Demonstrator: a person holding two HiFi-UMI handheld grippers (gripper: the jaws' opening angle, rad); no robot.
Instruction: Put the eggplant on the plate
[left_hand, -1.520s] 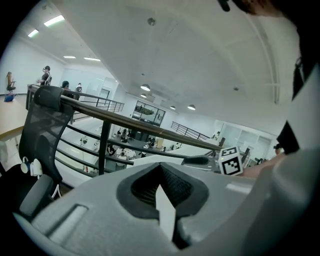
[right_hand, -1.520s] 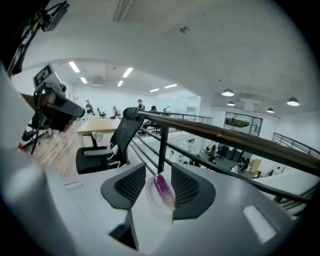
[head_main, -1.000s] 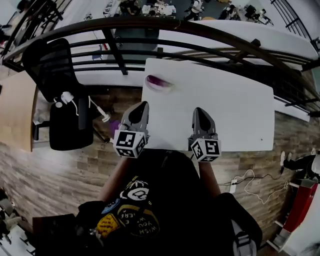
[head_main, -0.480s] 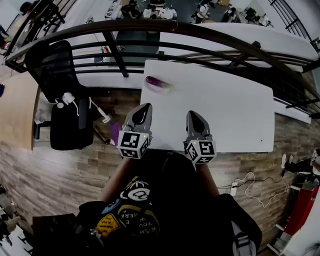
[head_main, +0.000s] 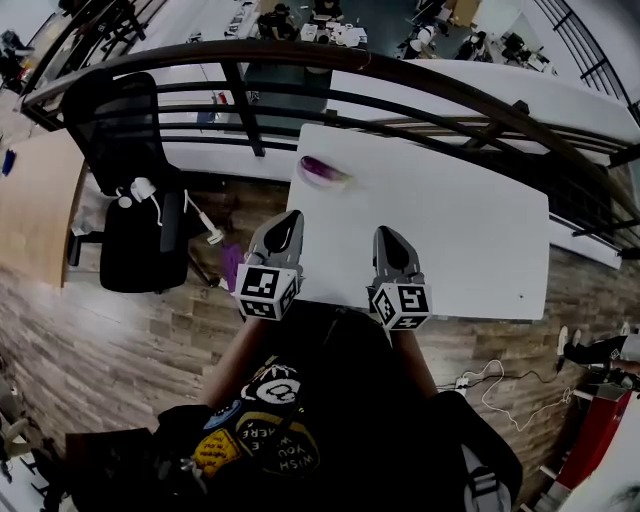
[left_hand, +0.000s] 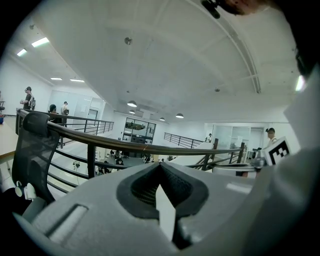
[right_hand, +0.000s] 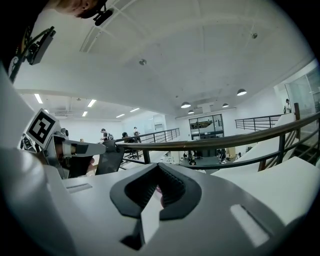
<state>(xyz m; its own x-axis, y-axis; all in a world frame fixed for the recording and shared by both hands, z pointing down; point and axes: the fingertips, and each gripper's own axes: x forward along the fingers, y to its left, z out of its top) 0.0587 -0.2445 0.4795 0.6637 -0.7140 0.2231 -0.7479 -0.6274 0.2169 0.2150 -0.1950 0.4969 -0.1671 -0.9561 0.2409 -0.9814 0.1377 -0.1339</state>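
A purple eggplant (head_main: 320, 168) lies at the far left corner of the white table (head_main: 460, 220), on what looks like a pale plate (head_main: 335, 180) that is hard to tell from the tabletop. My left gripper (head_main: 289, 219) hangs over the table's near left edge, well short of the eggplant. Its jaws are shut with nothing between them (left_hand: 160, 169). My right gripper (head_main: 387, 236) is beside it over the near edge, also shut and empty (right_hand: 159, 171). A sliver of purple shows past its jaws in the right gripper view.
A dark curved railing (head_main: 420, 75) runs behind the table's far edge. A black office chair (head_main: 125, 180) with a white cable stands on the wooden floor to the left. The person's body fills the near side below the grippers.
Both grippers hold almost the same places at the table's near edge. Only the head view has shifted slightly.
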